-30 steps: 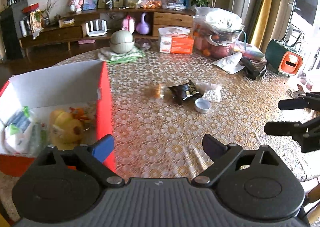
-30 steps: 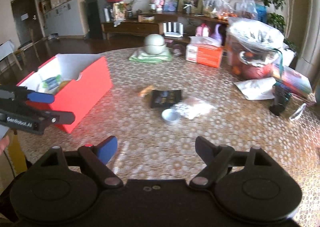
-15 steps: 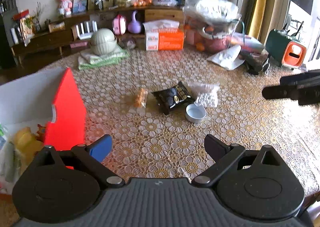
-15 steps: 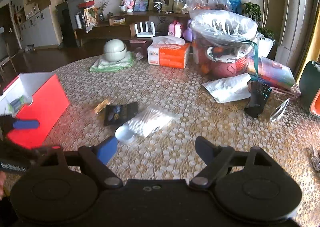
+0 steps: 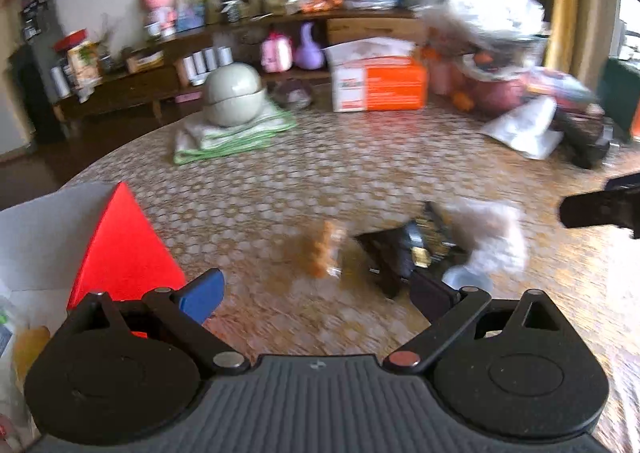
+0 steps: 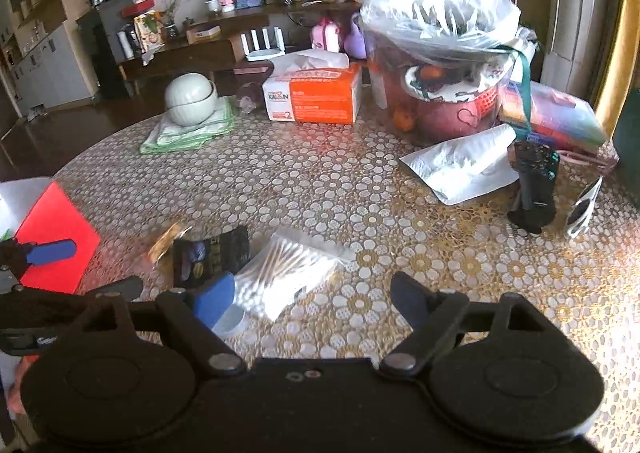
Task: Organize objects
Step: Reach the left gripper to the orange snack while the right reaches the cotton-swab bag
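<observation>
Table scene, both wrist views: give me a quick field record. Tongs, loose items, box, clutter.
left tongs: open, empty, low over the table
right tongs: open, empty
loose items: orange snack packet, black packet, bag of cotton swabs, small white cap, clustered mid-table
red box: left edge of the table, open, already holds items
far clutter: tissue box, green bowl on folded cloth, bagged basket
image quality: left view is motion-blurred

Daylit from 3 o'clock; left wrist view motion-blurred throughout, right wrist view sharp; fisheye bending, dark vignette at corners.
</observation>
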`<state>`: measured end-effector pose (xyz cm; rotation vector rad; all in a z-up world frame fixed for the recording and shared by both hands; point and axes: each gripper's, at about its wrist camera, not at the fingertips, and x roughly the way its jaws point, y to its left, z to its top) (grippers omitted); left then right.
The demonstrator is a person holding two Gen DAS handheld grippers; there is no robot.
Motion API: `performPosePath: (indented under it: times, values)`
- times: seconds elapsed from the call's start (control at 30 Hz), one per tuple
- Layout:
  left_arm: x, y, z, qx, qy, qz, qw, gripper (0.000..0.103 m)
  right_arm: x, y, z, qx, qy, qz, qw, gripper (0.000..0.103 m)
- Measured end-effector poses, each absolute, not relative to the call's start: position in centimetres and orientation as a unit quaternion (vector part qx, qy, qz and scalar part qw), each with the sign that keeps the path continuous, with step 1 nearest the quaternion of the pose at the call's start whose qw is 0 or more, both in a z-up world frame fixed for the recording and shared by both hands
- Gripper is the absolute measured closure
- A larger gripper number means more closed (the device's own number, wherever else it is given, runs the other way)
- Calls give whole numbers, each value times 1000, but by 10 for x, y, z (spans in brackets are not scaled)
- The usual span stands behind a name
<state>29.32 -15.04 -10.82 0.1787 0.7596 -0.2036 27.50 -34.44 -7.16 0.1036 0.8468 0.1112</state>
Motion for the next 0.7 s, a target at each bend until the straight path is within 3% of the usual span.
performPosePath:
  times: [0.7]
  values:
    - [343,-150,-153,87,389,-74,914,6,334,-323,-122,65,456,21,887,18]
